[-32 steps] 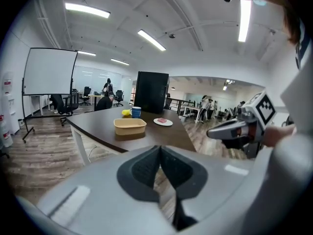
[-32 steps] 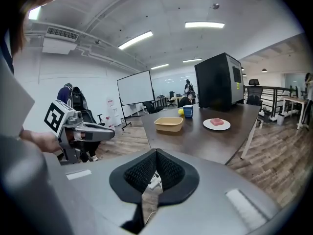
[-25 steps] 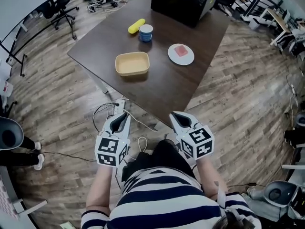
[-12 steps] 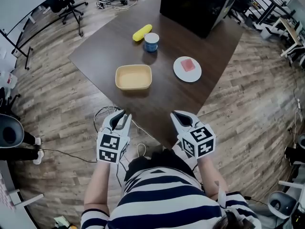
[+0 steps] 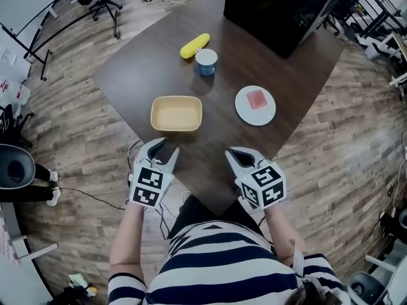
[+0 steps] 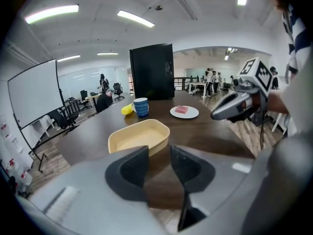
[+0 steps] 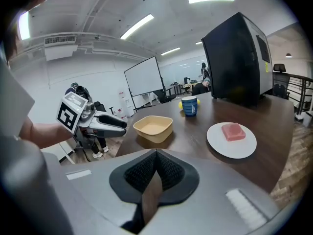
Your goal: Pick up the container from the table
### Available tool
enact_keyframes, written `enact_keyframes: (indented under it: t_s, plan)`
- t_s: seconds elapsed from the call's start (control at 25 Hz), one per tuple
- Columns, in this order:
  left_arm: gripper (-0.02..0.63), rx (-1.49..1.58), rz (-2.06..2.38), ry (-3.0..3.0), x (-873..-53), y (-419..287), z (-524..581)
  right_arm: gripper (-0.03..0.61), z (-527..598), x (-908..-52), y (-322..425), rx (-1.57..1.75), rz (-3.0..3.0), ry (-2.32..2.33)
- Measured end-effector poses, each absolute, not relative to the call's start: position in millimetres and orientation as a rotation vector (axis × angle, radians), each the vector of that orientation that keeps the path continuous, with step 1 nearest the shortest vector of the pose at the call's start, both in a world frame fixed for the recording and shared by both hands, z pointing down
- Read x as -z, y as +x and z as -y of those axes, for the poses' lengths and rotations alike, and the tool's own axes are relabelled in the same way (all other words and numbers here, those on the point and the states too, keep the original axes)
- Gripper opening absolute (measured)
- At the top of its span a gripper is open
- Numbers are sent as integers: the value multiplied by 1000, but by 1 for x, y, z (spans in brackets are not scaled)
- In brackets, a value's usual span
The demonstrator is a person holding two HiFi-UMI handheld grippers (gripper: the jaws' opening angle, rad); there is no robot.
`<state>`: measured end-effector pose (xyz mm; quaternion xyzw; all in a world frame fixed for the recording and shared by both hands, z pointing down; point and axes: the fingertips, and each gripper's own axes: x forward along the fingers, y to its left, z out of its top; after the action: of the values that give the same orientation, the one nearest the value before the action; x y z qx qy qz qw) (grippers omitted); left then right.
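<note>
An empty tan rectangular container point(image 5: 177, 113) point(image 6: 139, 137) point(image 7: 153, 127) sits on the dark brown table point(image 5: 159, 62) near its front edge. My left gripper point(image 5: 163, 151) point(image 6: 158, 166) hovers just short of the container's near side, jaws open with nothing between them. My right gripper point(image 5: 240, 158) point(image 7: 156, 171) hangs over the table's front corner, to the right of the container, with its jaws shut and empty.
A white plate point(image 5: 255, 105) holding a pink block point(image 5: 256, 98) lies right of the container. A blue cup point(image 5: 206, 61) and a yellow object point(image 5: 194, 45) stand farther back. A black box point(image 5: 283, 8) fills the far corner. Cables point(image 5: 137, 151) trail on the wood floor.
Both grippers have moved forward toward the table. The left one now reaches the table edge just before the container; the right one is over the front corner.
</note>
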<state>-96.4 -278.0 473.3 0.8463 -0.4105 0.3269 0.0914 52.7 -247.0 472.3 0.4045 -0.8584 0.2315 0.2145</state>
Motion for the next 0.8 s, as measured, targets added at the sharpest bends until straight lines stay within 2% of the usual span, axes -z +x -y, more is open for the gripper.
enact_keyframes:
  t_s: [0.48, 0.8]
  plan:
    - [0, -1407, 1124, 2459, -513, -87, 328, -6, 288, -510, 47, -708, 2394, 938]
    - [0, -1592, 955, 2451, -532, -78, 340, -6, 303, -525, 46, -742, 2395, 892]
